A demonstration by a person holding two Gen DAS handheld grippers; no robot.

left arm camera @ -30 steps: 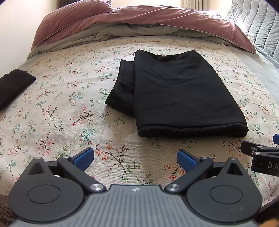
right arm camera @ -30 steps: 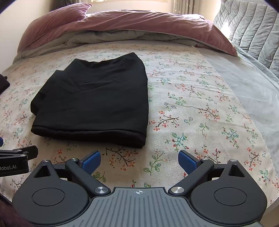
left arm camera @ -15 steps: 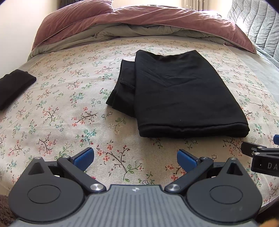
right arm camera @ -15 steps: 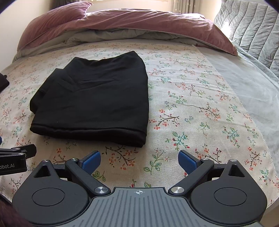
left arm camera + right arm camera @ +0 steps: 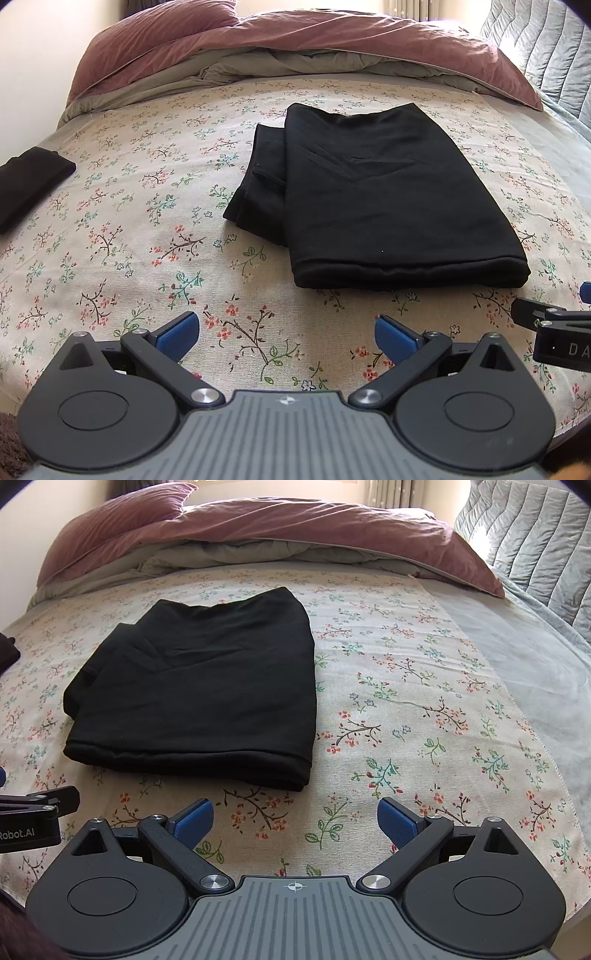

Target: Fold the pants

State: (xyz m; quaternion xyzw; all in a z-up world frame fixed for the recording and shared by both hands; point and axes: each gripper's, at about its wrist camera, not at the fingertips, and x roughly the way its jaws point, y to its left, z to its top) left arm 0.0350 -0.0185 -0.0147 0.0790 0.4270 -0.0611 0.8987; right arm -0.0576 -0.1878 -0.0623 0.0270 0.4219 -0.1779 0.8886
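- Dark folded cloth (image 5: 31, 184): lies at the far left edge of the bed, well apart from the pants.
- Left gripper (image 5: 286, 334): its blue-padded fingers (image 5: 177, 334) stand wide apart, holding nothing and touching nothing; it hovers over the floral bedsheet (image 5: 147, 229) near the bed's front edge.
- Black pants (image 5: 373, 199): folded into a flat rectangle in the middle of the bed, with a narrower layer showing along the left side; they rest on the bedsheet beyond both grippers, clear of all fingers.
- Right gripper (image 5: 295, 818): fingers (image 5: 400, 821) likewise spread wide and empty, just beside the pants' near right corner (image 5: 295, 775) without contact.
- Pink duvet (image 5: 295, 520): bunched along the head of the bed, behind the pants.
- Grey quilt (image 5: 535, 542): at the far right.
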